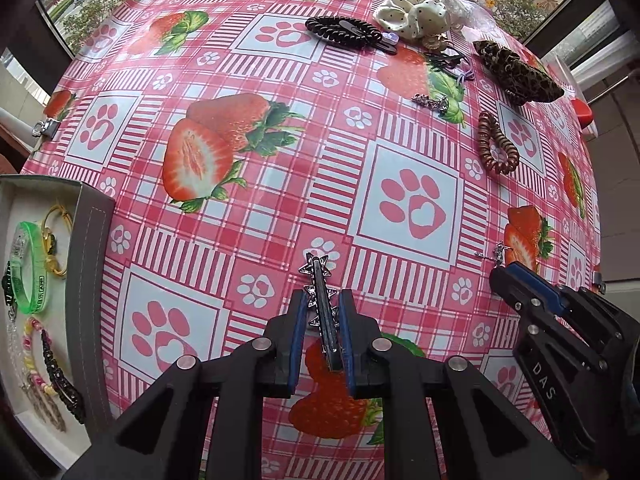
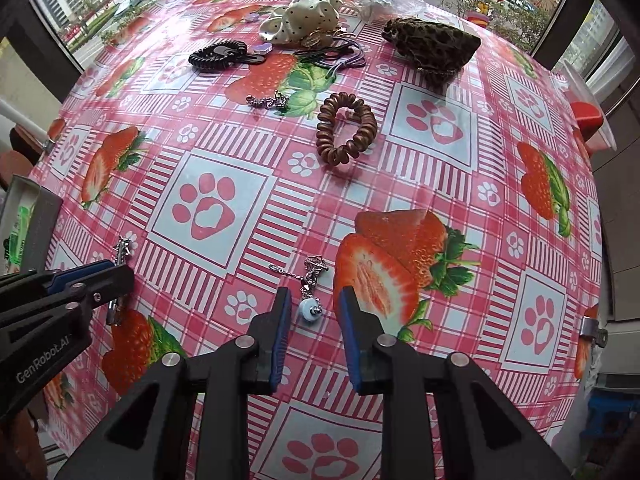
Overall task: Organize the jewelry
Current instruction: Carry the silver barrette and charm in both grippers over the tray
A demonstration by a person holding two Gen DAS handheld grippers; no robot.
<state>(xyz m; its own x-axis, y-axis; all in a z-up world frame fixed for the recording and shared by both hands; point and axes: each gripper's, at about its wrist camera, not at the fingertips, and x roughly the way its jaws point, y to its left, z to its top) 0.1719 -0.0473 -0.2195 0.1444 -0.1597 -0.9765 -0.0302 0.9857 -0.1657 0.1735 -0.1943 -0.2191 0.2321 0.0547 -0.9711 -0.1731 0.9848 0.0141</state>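
Observation:
My left gripper (image 1: 322, 304) is shut on a dark hair clip with silver stars (image 1: 320, 296), held above the strawberry tablecloth; it also shows in the right wrist view (image 2: 120, 276). My right gripper (image 2: 314, 300) is open, its fingers either side of a silver chain with a pale blue bead (image 2: 310, 310) that lies on the cloth. The right gripper also shows in the left wrist view (image 1: 504, 276) beside that chain (image 1: 496, 254). A grey jewelry box (image 1: 86, 264) at the left holds a green wristband (image 1: 30, 268), yellow cord and bracelets.
At the far side lie a brown spiral hair tie (image 2: 346, 128), a black spiral tie (image 2: 218, 54), a small silver chain (image 2: 268, 101), a cream dotted scrunchie (image 2: 304, 20), a leopard scrunchie (image 2: 432, 46) and thin elastics (image 2: 340, 58). A red object (image 2: 586, 116) sits past the table's right edge.

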